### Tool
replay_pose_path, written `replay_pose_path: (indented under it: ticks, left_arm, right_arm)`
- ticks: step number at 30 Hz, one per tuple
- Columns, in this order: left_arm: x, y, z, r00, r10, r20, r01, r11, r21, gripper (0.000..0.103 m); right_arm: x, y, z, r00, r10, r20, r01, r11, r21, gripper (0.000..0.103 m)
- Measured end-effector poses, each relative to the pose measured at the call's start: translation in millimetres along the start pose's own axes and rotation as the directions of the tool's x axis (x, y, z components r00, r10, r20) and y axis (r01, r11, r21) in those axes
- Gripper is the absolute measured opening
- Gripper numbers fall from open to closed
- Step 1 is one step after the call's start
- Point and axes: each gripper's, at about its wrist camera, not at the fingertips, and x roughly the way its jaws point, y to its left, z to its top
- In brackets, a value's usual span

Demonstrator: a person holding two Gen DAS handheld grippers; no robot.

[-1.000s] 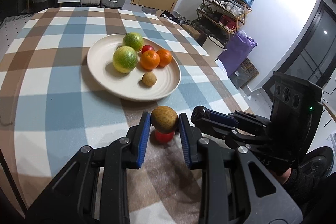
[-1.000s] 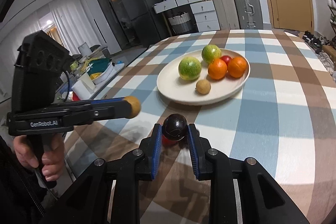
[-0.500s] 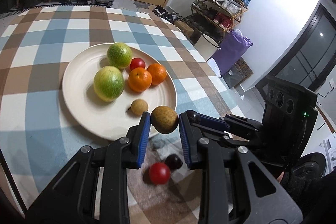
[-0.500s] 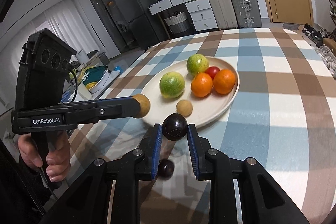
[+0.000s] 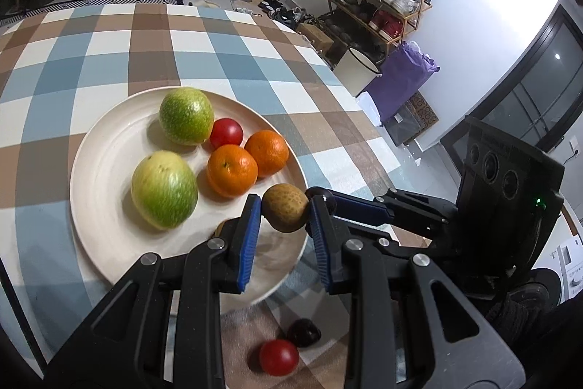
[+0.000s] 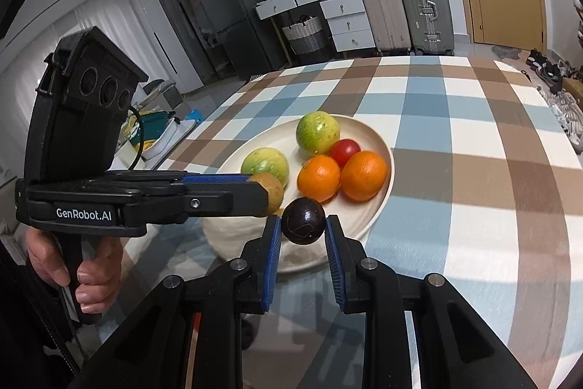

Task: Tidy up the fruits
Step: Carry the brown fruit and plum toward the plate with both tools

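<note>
Now | brown fruit (image 5: 285,212) in left tongs (image 5: 285,217) | over plate (image 5: 94,206)

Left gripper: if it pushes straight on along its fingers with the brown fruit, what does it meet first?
Probably the near orange on the plate. The left gripper, shut on the brown fruit, points down over the plate's near edge, so the plate floor might come first; depth is unclear.
</note>
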Motion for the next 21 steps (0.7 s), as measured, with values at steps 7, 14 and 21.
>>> replay_pose_path:
  ticks: [7,14,21]
  left_arm:
    - [11.6,8.0,10.6,1.000,0.023,-0.020,-0.023,1.000,-0.013,0.025]
    - [18.4,7.8,12.3,0.999,0.029,-0.039,-0.030,1.000,-0.007,0.025]
    - [22.5,7.0,10.4,0.999,0.019,-0.050,-0.019,1.000,-0.005,0.025]
  right_arm:
    - [7.9,-8.9,7.9,1.000,-0.023,-0.020,0.023,0.999,-0.026,0.025]
    - [12.0,-17.9,10.9,1.000,-0.024,-0.016,0.024,1.000,-0.020,0.025]
    - [15.4,-20.2,10.2,0.999,-0.035,-0.019,0.034,0.999,-0.031,0.025]
